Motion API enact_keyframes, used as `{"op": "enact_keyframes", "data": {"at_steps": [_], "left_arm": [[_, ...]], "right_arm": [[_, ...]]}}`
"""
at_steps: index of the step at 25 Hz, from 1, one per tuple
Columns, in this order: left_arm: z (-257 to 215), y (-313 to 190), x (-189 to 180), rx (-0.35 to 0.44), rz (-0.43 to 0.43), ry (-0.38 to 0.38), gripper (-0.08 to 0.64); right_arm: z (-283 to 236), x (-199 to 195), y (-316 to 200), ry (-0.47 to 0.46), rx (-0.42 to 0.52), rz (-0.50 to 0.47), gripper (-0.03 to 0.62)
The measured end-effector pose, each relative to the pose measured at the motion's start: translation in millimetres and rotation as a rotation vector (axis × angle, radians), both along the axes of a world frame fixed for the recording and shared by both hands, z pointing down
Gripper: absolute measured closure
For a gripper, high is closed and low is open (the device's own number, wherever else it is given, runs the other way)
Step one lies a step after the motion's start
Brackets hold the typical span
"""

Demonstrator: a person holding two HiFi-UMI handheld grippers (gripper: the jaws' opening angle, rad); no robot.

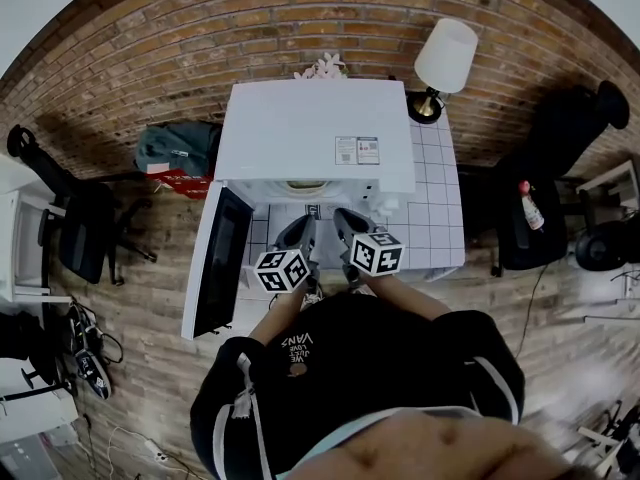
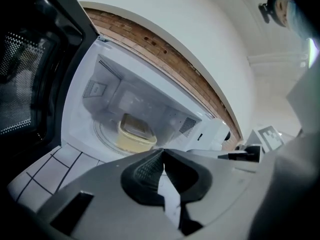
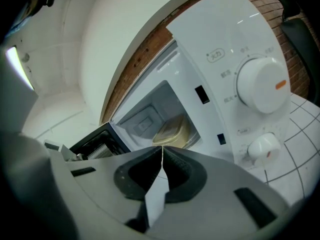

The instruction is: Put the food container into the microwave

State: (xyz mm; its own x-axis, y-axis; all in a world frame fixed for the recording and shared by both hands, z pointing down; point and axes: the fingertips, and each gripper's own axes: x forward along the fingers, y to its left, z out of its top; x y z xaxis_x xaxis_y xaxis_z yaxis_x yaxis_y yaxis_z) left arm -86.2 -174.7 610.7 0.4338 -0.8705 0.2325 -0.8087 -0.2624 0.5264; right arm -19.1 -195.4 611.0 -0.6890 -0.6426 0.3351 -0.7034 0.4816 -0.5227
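Observation:
A pale yellow food container [image 2: 134, 133] sits on the glass turntable inside the white microwave [image 1: 315, 133]; it also shows as the container [image 3: 172, 131] through the opening in the right gripper view. The microwave door [image 1: 218, 260] hangs open to the left. My left gripper [image 2: 162, 151] is shut and empty, a short way in front of the cavity. My right gripper [image 3: 162, 148] is shut and empty too, beside it, just outside the opening. In the head view both grippers, the left gripper [image 1: 298, 230] and the right gripper [image 1: 346, 220], sit side by side before the microwave's front.
The microwave stands on a white tiled table [image 1: 440, 203]. Its control panel with two white knobs [image 3: 260, 86] is to the right of the cavity. A lamp [image 1: 443, 60] stands at the table's back right. A brick wall is behind, chairs on both sides.

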Motion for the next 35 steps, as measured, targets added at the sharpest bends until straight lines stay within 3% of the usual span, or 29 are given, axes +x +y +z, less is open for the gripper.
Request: {"op": "enact_keyframes", "data": {"at_steps": [10,35], "left_arm": [[3,30,9,-0.012,-0.057,-0.021,0.548],[4,64,16,-0.01,-0.21,-0.011,0.548]], "right_arm": [[12,18,27,0.043,-0.007,-0.086,0.583],[17,34,42,0.043,-0.026,-0.169,0.588]]}}
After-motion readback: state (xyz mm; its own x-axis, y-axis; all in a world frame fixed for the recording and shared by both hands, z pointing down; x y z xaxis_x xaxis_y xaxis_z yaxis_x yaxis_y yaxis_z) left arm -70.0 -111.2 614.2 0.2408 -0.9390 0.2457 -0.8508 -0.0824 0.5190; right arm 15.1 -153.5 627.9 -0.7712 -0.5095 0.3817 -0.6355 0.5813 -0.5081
